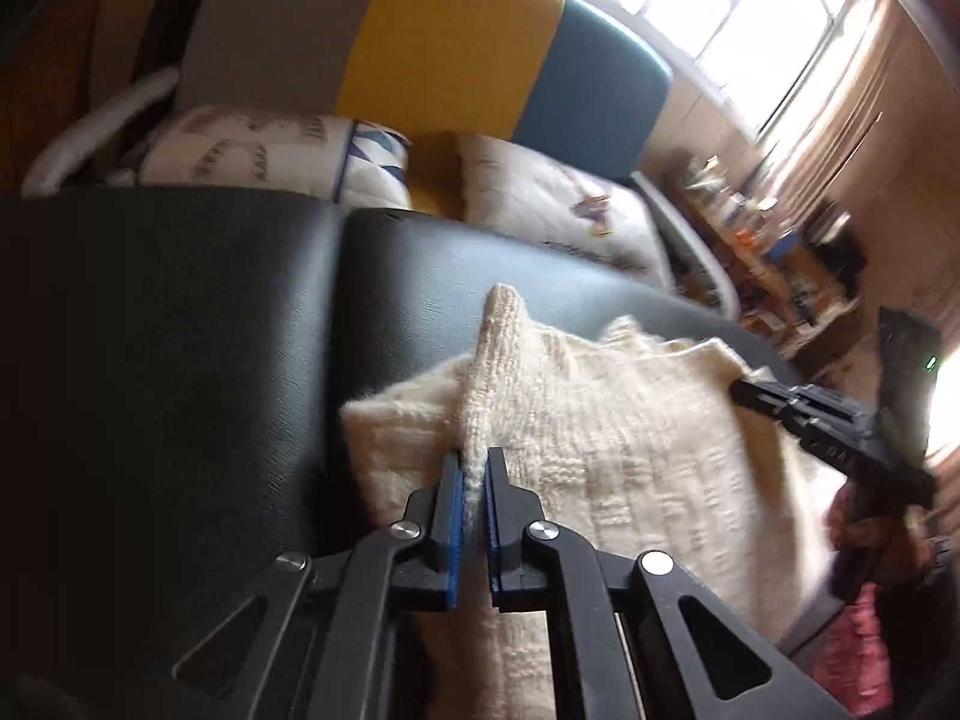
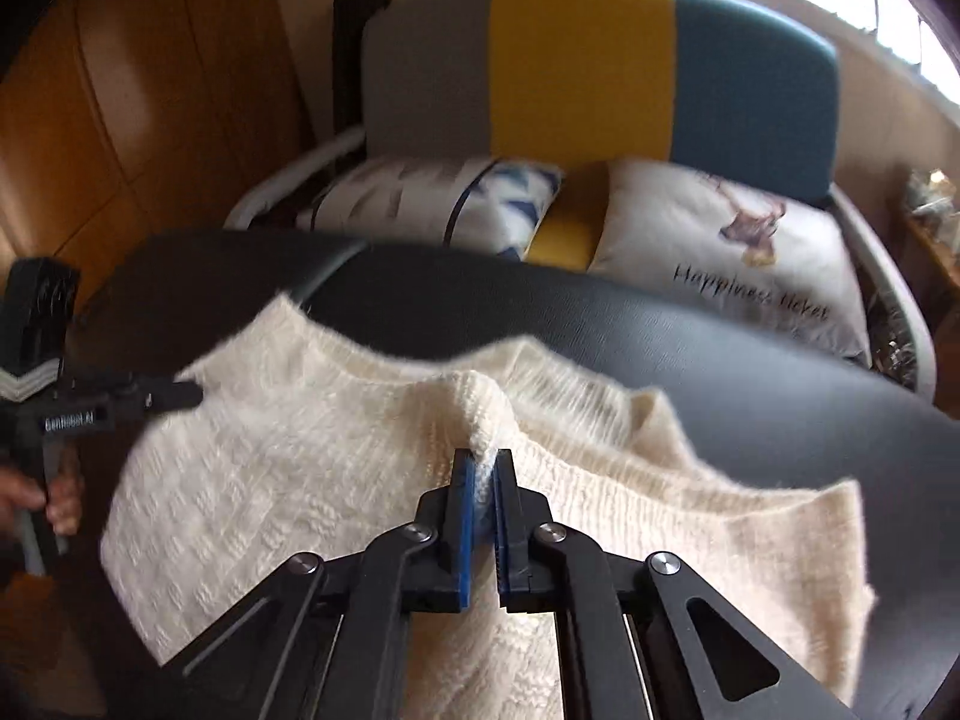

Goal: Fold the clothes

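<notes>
Left wrist view: the left gripper point(image 1: 474, 462) is clenched on a raised ridge of the cream knit sweater point(image 1: 630, 456), the fabric pinched between its blue pads point(image 1: 455, 516). The sweater lies on a black padded surface point(image 1: 210, 360), spread toward the right side of the view. The right gripper point(image 1: 741, 390) reaches in from the right edge, its tip at the sweater's far edge; from here I cannot tell how its jaws stand. Behind the black surface sit two printed cushions point(image 1: 270, 156) against a grey, yellow and teal backrest point(image 1: 456, 54), with a bright window point(image 1: 738, 18) beyond.

Right wrist view: the right gripper point(image 2: 483, 462) is closed on a bunched fold of the sweater point(image 2: 270, 462), a tuft of knit showing between its blue pads point(image 2: 462, 516). The sweater covers the near part of the black surface point(image 2: 690, 354), its ribbed edge wavy on the far side. At left, the left gripper point(image 2: 192, 395) meets the sweater's edge, and a hand point(image 2: 42, 498) grips its handle. A cushion point(image 2: 738, 252) with lettering lies beyond
</notes>
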`<state>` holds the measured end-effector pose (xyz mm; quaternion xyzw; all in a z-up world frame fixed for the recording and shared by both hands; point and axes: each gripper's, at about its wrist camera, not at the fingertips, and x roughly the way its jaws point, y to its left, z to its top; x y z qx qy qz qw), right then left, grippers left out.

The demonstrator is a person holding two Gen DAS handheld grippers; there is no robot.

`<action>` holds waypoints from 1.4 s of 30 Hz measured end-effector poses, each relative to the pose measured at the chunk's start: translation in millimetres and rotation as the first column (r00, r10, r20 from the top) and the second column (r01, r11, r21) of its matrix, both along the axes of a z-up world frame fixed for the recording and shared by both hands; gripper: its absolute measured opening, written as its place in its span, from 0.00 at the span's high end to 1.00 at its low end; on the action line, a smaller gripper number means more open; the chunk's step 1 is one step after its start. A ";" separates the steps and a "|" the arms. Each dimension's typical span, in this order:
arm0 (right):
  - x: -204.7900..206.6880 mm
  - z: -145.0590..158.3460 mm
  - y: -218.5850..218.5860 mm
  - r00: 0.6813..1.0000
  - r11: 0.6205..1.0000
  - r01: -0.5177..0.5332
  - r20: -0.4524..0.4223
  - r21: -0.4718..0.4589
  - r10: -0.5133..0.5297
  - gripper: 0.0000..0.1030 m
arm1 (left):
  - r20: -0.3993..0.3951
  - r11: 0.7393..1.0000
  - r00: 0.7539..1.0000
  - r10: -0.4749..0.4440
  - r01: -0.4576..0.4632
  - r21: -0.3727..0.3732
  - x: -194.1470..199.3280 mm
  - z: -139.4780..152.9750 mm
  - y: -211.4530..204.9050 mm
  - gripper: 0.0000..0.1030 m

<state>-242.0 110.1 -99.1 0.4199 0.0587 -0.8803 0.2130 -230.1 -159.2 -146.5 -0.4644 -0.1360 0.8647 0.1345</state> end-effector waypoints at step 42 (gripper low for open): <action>210.2 -23.1 254.9 0.940 0.843 0.177 0.340 -0.509 0.008 0.45 | -0.076 0.946 0.953 -0.293 0.278 -0.170 138.7 58.2 145.4 0.87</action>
